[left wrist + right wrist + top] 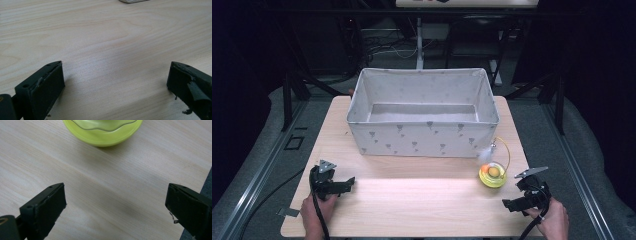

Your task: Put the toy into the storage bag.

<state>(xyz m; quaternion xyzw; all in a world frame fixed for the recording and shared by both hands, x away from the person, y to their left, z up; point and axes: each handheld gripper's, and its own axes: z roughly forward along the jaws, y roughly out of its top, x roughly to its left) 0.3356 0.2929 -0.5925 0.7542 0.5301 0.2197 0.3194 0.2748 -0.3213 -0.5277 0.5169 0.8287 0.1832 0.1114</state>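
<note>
We have the toy (492,175) sitting on the worktop (412,200) at about 4 o'clock from the bin (424,112), just in front of the bin's near right corner and apart from it. The right gripper (513,204) rests near the toy, at about 5 o'clock from it, with its jaws spread wide and nothing between them; the left gripper (348,182) lies well apart at the worktop's left side, also wide open and empty. We judge the toy to be light, hard plastic: a yellow-green dish with an orange ball in it and a thin wire arching up to a white feather. The glossy rim looks slippery and the wire and feather look flimsy, so we would close across the dish's low rim, from both sides, not on the wire. The high view gives us the whole toy, the ball, the wire and the bin's empty inside. The right gripper view adds the wavy edge of the toy (103,132) close up, at 12 o'clock ahead of the right gripper (116,205). The left gripper view shows bare wood grain between the jaws of the left gripper (116,82).
</note>
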